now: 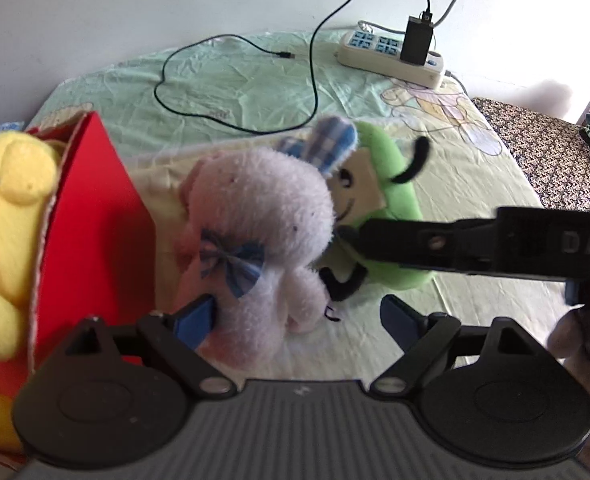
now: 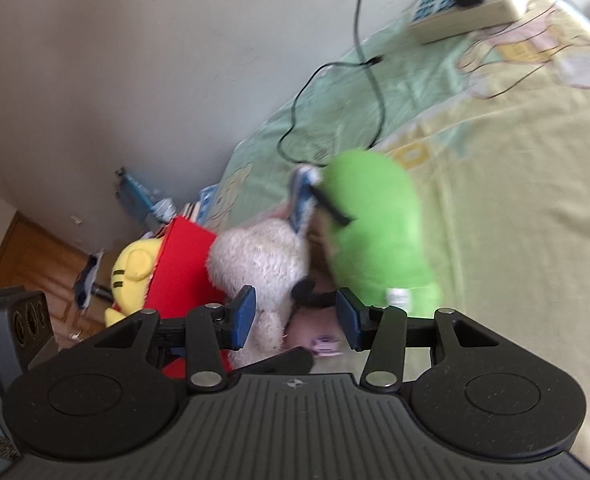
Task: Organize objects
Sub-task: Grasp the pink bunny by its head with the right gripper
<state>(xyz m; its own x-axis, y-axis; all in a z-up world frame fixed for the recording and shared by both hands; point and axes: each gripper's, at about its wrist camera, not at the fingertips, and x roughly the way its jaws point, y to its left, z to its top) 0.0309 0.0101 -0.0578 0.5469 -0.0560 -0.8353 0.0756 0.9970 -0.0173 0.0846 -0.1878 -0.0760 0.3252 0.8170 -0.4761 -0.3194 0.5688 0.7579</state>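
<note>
Risks first: we are working two grippers in close quarters around one knot of soft toys, and the likeliest fault is a snag. Our left gripper (image 1: 295, 320) is standing apart, its left pad touching the flank of the white plush rabbit (image 1: 263, 216) and its right pad clear of it, so nothing is clamped. Our right gripper (image 2: 293, 318) is also standing apart, its fingers straddling the rabbit's lower body and the dark limb of the green plush (image 2: 379, 224); we are judging that a close from here could pinch both toys at once and drag the wrong one. In the left wrist view the right tool is crossing over the green plush, so we are also risking a knock between tools. The red box (image 1: 95, 216) is sitting just beside the rabbit and looks light, so a shove could tip it.

Count, as we are seeing it on the bed (image 1: 475, 248):
- plush toys, three: rabbit and green plush touching on the sheet; yellow plush (image 1: 11, 184) in the box
- red box, one
- power strip (image 1: 391, 54), one, well apart at the far edge
- black adapter (image 1: 417, 40), one, plugged in
- loose black cable (image 1: 239, 80), one
</note>
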